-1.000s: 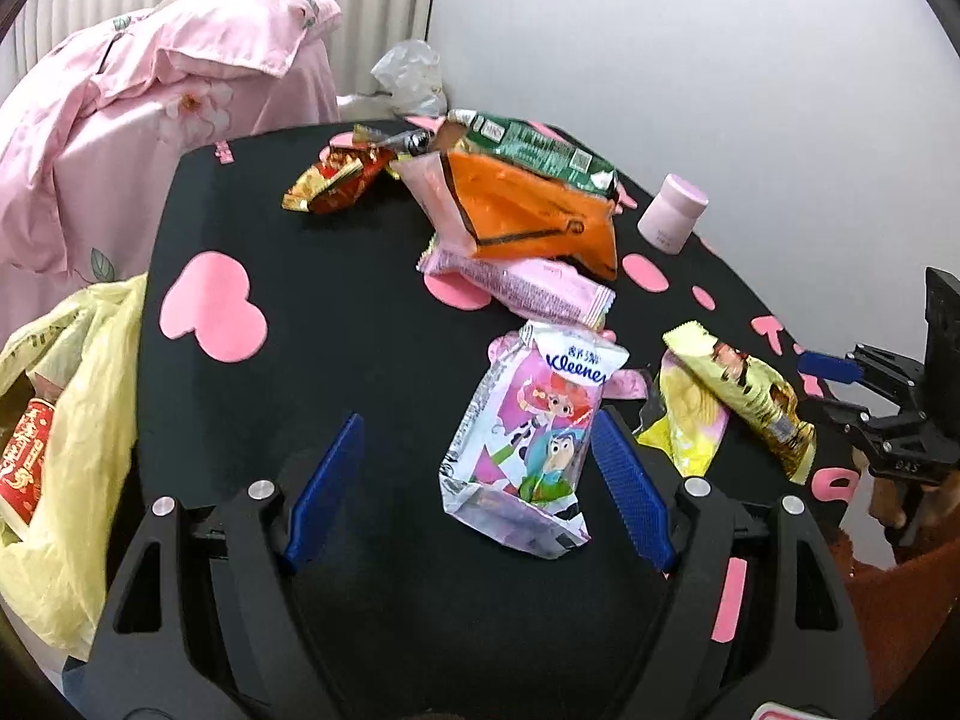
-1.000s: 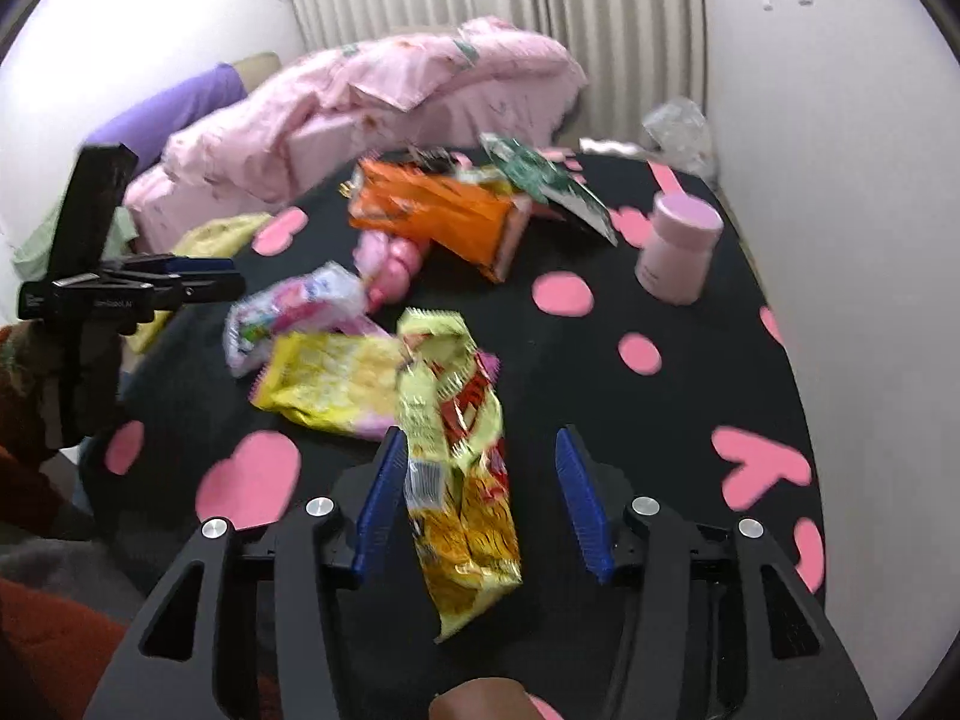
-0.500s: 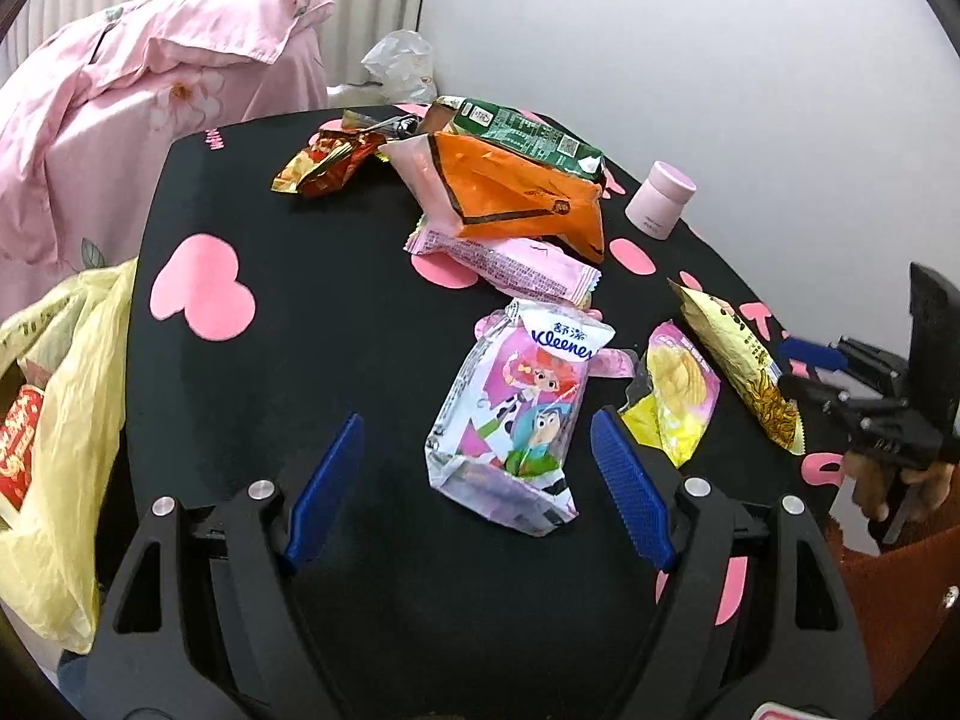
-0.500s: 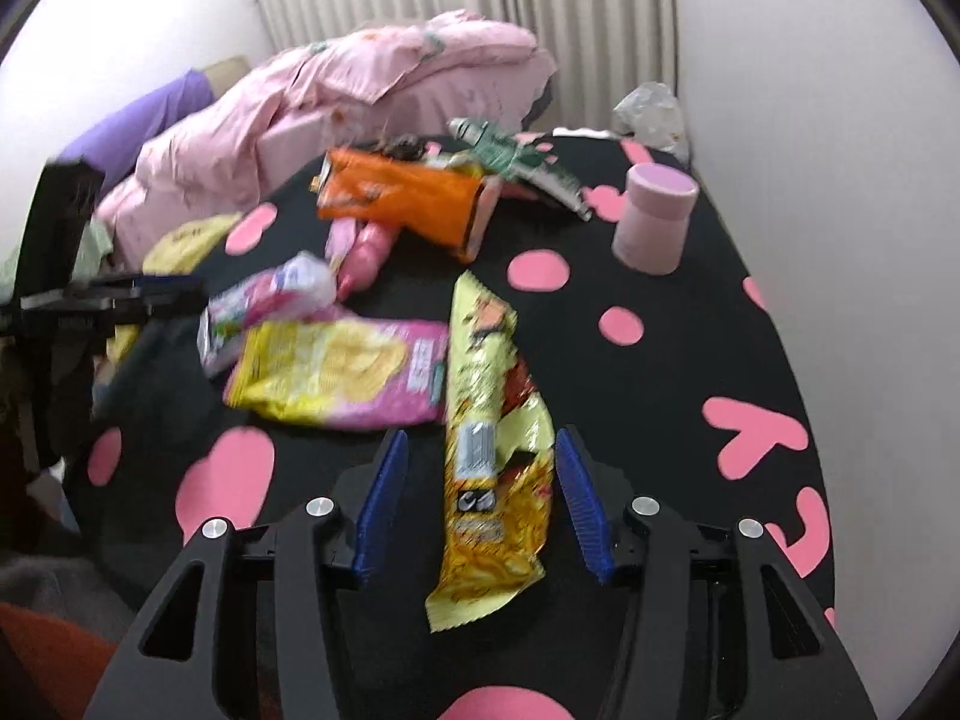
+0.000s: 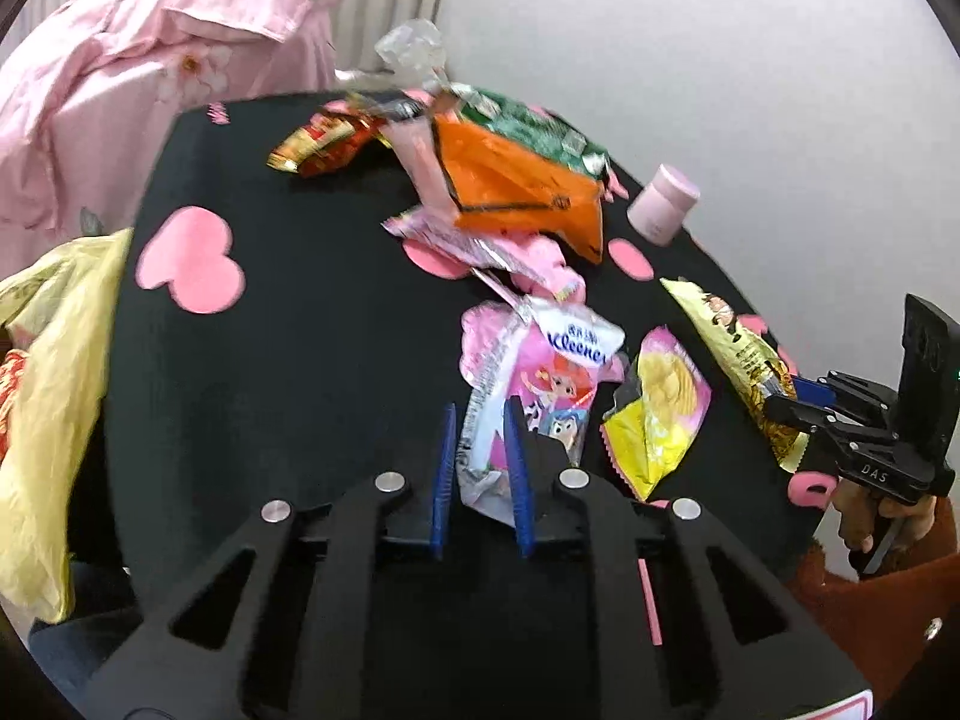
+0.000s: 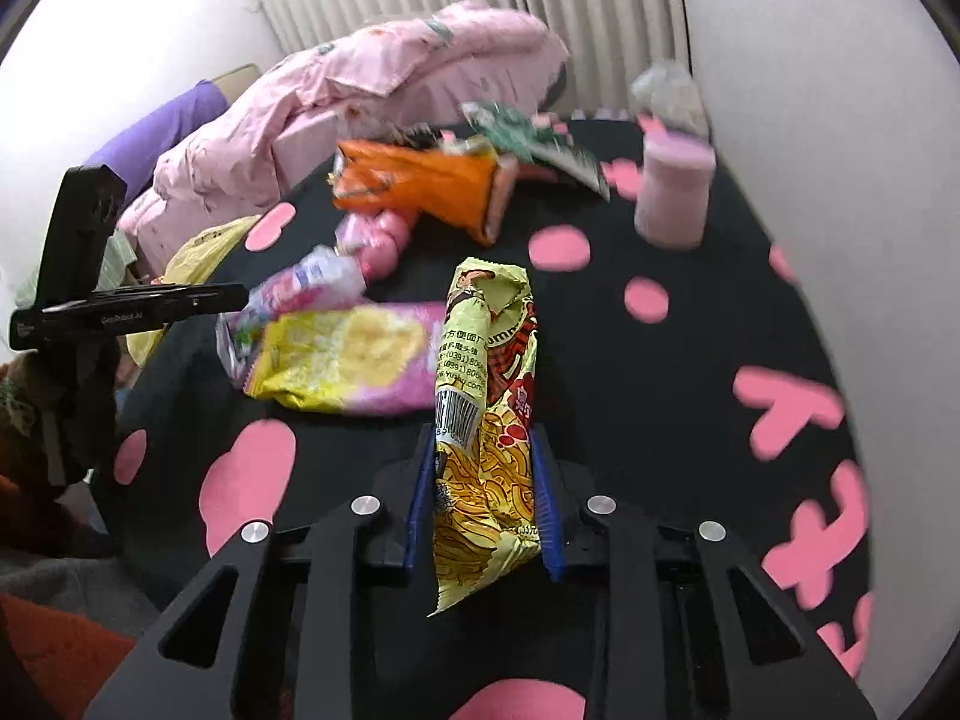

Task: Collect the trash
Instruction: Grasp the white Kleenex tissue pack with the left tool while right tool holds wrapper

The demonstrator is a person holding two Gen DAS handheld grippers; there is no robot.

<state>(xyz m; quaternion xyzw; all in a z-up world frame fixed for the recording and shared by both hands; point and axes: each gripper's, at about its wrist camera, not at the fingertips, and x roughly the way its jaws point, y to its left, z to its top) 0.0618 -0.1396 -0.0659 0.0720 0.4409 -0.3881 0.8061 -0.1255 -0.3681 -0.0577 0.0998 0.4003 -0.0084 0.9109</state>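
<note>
On the near side of the black table, my left gripper is pinched tight on the Kleenex pack. My right gripper squeezes the noodle wrapper. I should lift both slowly, so nothing slips or drags the yellow chip bag along. The yellow trash bag hangs off the left edge, with something red inside it.
</note>
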